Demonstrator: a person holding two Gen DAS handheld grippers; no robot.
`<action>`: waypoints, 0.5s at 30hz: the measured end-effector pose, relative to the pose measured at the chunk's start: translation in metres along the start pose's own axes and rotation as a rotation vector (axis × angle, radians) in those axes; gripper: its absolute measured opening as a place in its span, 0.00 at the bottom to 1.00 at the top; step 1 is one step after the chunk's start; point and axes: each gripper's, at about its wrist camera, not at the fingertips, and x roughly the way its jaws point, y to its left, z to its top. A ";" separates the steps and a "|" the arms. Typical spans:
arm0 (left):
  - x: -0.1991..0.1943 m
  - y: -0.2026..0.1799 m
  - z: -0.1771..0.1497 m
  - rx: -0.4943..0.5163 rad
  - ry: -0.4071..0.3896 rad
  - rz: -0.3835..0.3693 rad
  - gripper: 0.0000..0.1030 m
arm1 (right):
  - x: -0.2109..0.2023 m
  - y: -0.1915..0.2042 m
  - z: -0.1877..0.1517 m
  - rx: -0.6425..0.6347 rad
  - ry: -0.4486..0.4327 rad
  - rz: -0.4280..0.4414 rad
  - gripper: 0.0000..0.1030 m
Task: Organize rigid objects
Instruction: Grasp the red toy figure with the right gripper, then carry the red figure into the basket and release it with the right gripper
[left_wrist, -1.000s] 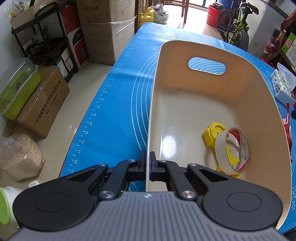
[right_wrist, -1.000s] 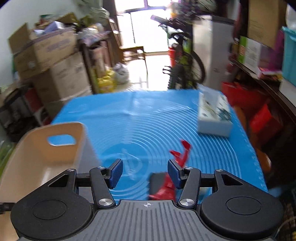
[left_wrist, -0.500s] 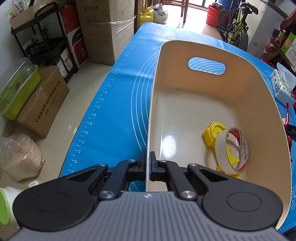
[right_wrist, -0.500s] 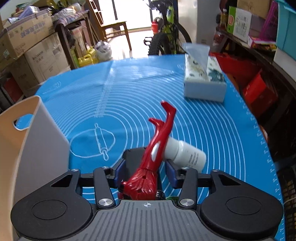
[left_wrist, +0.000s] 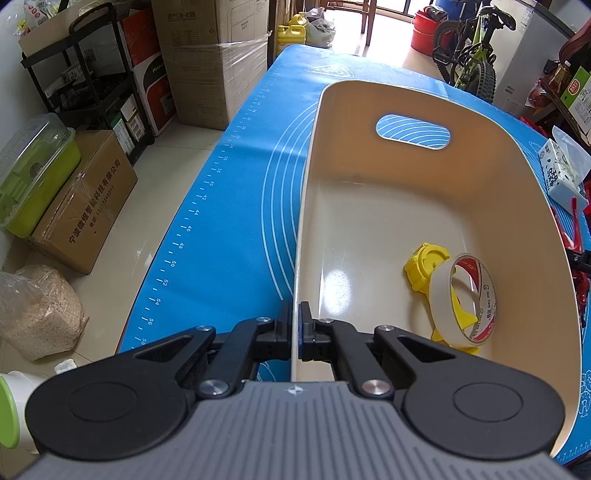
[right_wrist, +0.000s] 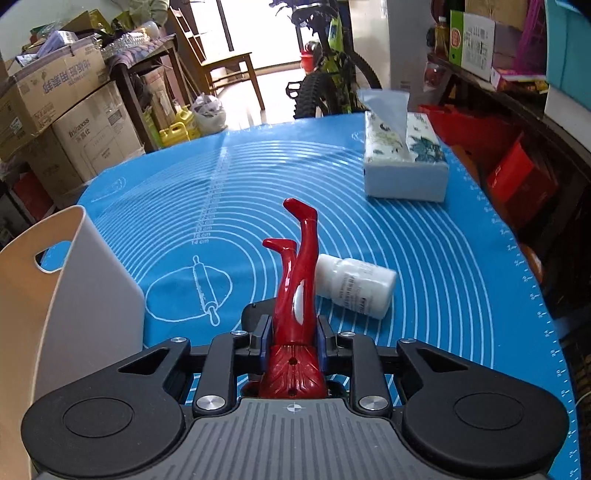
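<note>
A blue baking mat (right_wrist: 424, 258) marked with white circles covers the desk. A tissue box (right_wrist: 404, 162) sits at its far right. Beyond stand stacked cardboard boxes (left_wrist: 210, 59), a green bicycle (left_wrist: 472, 55) and yellow jugs (right_wrist: 177, 131).

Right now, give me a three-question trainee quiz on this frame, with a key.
1. True or false: the left gripper is shut on the rim of the cream bin.
2. What is between the right gripper pads? A) white bottle B) red toy figure C) tissue box
3. Which two things lie in the bin?

Key: 1 true; 2 B; 3 tape roll and yellow piece.
</note>
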 end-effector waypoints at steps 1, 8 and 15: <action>0.000 0.000 0.000 0.000 0.000 0.000 0.04 | -0.004 0.000 0.001 0.001 -0.008 0.001 0.32; 0.000 0.000 0.000 -0.002 0.000 -0.002 0.04 | -0.037 0.004 0.010 -0.002 -0.071 0.047 0.32; 0.000 0.000 0.000 -0.001 0.000 -0.002 0.04 | -0.077 0.026 0.025 -0.046 -0.147 0.141 0.32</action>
